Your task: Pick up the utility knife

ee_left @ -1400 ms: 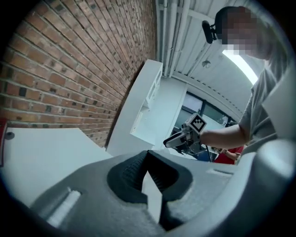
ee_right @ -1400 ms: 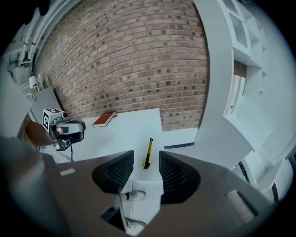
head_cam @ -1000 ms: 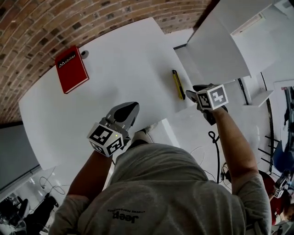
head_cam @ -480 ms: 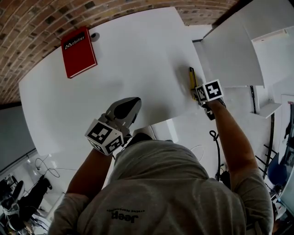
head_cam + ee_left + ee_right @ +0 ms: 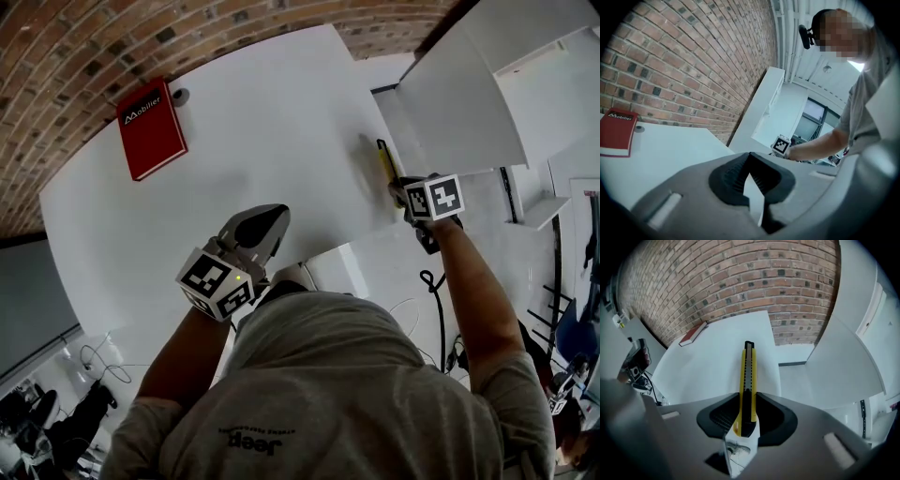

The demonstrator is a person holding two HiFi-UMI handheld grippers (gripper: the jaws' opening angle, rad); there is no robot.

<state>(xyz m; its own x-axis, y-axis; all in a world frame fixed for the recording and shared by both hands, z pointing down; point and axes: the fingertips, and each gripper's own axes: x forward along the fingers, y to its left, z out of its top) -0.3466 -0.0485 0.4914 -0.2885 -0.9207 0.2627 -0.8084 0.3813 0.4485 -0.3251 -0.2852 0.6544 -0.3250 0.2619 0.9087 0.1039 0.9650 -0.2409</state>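
The utility knife (image 5: 384,157) lies flat on the white bench (image 5: 253,122), close to the bench's right edge as the head view shows it. It is yellow with a black slider strip down its middle. Its far end points toward the brick wall (image 5: 94,37) and its near end sits under the right gripper (image 5: 748,404).

In the right gripper view, the knife's near end stands between the jaws. The jaws have just been closing. Their dark ribbed pads (image 5: 719,416) now lie against both long sides of the handle, and no bench shows between pad and knife at the tips. The knife's body runs straight out ahead of the jaws along the bench top, and it looks to be resting on the surface. The gripper tilts steeply down, with its marker cube (image 5: 436,198) facing up.

The left gripper (image 5: 750,159) hangs over the near part of the bench, well apart from the knife and almost level. Its jaws meet at the tips and hold nothing. Only a thin wedge of white bench shows through the slit behind the tips.

A red book (image 5: 150,127) with white lettering lies at the far left of the bench. A small round grey object (image 5: 180,95) sits just beside the book's far corner. A white panel (image 5: 459,94) stands past the bench's right edge.
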